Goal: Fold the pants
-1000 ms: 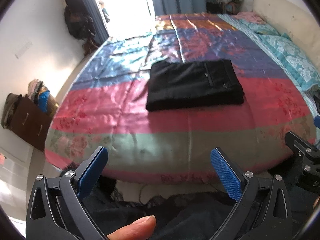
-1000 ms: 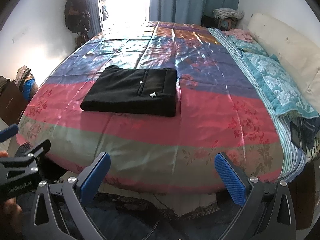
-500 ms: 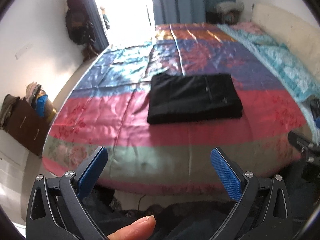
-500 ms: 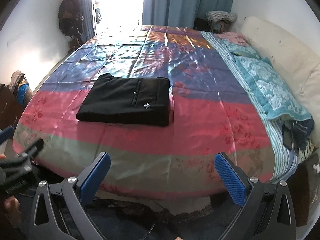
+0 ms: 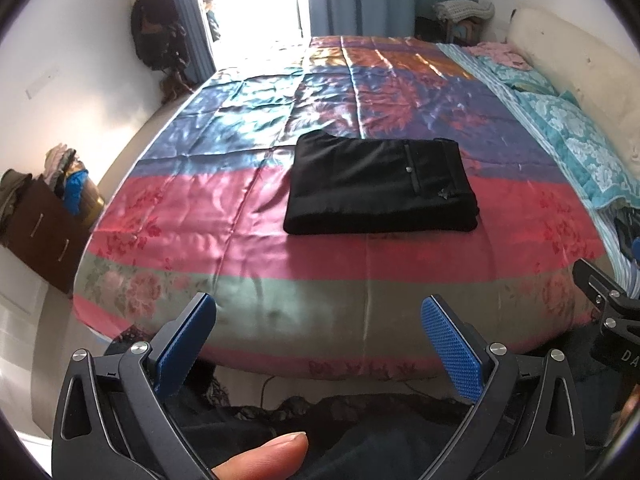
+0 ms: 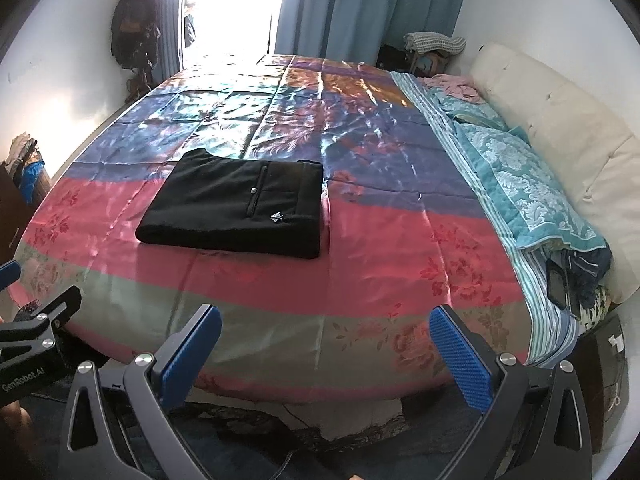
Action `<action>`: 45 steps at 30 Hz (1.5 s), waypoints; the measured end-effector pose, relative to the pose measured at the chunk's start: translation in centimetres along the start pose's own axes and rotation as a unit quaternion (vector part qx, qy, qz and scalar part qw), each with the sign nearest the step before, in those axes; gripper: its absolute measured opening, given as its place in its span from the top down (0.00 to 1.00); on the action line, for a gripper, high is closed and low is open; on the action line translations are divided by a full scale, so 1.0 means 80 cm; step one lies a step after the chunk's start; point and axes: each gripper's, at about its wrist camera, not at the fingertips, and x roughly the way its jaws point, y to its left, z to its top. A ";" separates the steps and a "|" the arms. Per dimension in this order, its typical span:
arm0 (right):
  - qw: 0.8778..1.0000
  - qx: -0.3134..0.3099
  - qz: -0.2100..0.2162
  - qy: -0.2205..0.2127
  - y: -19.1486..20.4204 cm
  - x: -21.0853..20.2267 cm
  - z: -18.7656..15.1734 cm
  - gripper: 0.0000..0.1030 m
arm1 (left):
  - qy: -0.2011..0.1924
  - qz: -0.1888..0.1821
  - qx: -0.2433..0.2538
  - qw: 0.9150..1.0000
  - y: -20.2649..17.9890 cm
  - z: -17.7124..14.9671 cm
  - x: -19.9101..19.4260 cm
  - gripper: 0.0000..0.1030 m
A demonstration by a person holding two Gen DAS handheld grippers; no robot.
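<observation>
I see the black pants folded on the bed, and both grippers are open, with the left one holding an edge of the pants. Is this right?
Not quite. The left gripper holds nothing: its jaws stand wide apart over the bed's near edge, well short of the black pants, as the left wrist view shows. The rest is right: the pants lie folded on the bed and the right gripper is open too.

Both handheld grippers match: left gripper (image 5: 318,332) and right gripper (image 6: 325,342) have black plastic triangular-cutout arms, silver round screws, blue textured finger pads (image 5: 450,354), white "GenRobot.AI" lettering on left unit's side.
</observation>
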 end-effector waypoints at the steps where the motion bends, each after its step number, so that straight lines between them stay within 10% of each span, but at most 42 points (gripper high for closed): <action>1: 1.000 0.001 -0.001 -0.001 0.000 0.000 0.000 0.00 | 0.000 0.002 0.000 1.000 0.000 0.000 0.000 0.00; 45: 0.999 0.006 0.042 0.008 0.013 0.005 -0.010 0.00 | 0.012 0.038 -0.021 0.999 0.002 0.001 0.005 0.01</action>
